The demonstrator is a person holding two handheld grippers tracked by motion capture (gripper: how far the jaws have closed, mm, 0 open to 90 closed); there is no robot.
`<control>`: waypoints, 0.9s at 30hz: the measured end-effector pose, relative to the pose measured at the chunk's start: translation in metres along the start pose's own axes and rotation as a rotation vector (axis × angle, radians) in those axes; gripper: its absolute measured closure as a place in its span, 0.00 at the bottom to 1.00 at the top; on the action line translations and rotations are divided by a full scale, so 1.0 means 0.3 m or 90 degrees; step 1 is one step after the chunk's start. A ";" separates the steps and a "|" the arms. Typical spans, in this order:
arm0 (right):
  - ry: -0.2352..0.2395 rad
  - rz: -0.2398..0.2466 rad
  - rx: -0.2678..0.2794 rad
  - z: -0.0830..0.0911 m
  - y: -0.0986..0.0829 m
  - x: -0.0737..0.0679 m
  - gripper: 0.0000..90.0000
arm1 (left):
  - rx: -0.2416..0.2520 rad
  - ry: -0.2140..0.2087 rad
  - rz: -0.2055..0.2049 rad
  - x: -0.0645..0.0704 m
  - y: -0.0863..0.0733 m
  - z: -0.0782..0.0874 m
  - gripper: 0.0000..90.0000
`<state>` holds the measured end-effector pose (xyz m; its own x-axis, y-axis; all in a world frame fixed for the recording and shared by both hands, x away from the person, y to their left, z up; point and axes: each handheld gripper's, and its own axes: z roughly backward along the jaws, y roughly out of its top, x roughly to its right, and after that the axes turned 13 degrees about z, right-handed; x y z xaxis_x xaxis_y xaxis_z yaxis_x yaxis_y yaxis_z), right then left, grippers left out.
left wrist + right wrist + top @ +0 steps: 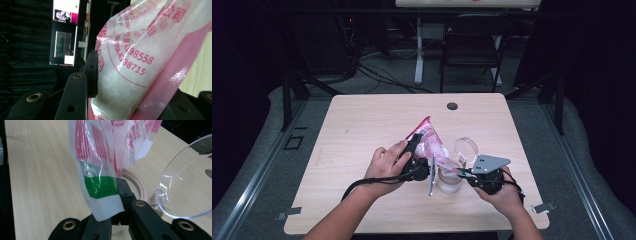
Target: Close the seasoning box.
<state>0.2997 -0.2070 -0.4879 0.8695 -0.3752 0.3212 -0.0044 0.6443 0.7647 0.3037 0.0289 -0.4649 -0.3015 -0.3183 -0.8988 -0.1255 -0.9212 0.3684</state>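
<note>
Here, pink bag (430,142) stretched between both tongs: left tongs (414,150) clamp body, right tongs (463,173) pinch corner.

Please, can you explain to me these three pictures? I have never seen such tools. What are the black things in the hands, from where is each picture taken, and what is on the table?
A person sits at a wooden table and holds a hand-held clamp tool in each hand. The high view looks down from above. The other two pictures come from small cameras riding on each tool.

The left gripper is shut on a pink and white bag filled with white grains. The right gripper pinches the bag's other end, at its green patch. Under the bag stands a clear jar with its hinged lid open.
</note>
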 end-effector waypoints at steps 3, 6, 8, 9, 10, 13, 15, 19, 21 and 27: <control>0.001 -0.002 -0.001 -0.001 -0.003 0.001 1.00 | 0.001 -0.001 -0.002 0.001 0.002 -0.001 0.72; 0.000 -0.002 -0.003 -0.004 -0.005 0.001 1.00 | -0.001 -0.002 -0.004 0.001 0.006 -0.002 0.72; 0.002 -0.005 -0.003 -0.006 -0.007 0.001 1.00 | 0.000 -0.002 -0.005 0.002 0.007 -0.002 0.72; 0.002 -0.003 -0.005 -0.006 -0.008 0.001 1.00 | -0.002 -0.002 -0.006 0.001 0.008 -0.001 0.72; 0.002 -0.004 -0.004 -0.007 -0.008 0.001 1.00 | -0.001 -0.001 -0.006 0.001 0.009 -0.001 0.72; 0.001 -0.003 -0.005 -0.006 -0.009 0.002 1.00 | 0.002 0.000 -0.007 0.000 0.011 -0.001 0.72; 0.000 -0.005 -0.005 -0.005 -0.010 0.003 1.00 | 0.008 0.001 -0.002 0.002 0.011 -0.002 0.72; -0.002 -0.004 -0.004 -0.001 -0.011 0.006 1.00 | 0.005 0.006 -0.006 0.000 0.017 0.002 0.72; -0.004 -0.006 -0.001 0.002 -0.011 0.007 1.00 | 0.011 0.006 -0.005 -0.001 0.018 0.001 0.72; -0.007 -0.006 0.000 0.005 -0.011 0.009 1.00 | 0.013 0.009 -0.006 -0.002 0.020 0.001 0.72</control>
<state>0.3013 -0.2111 -0.4889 0.8644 -0.3883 0.3195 0.0037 0.6402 0.7682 0.3029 0.0234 -0.4620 -0.2873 -0.3121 -0.9056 -0.1485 -0.9195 0.3640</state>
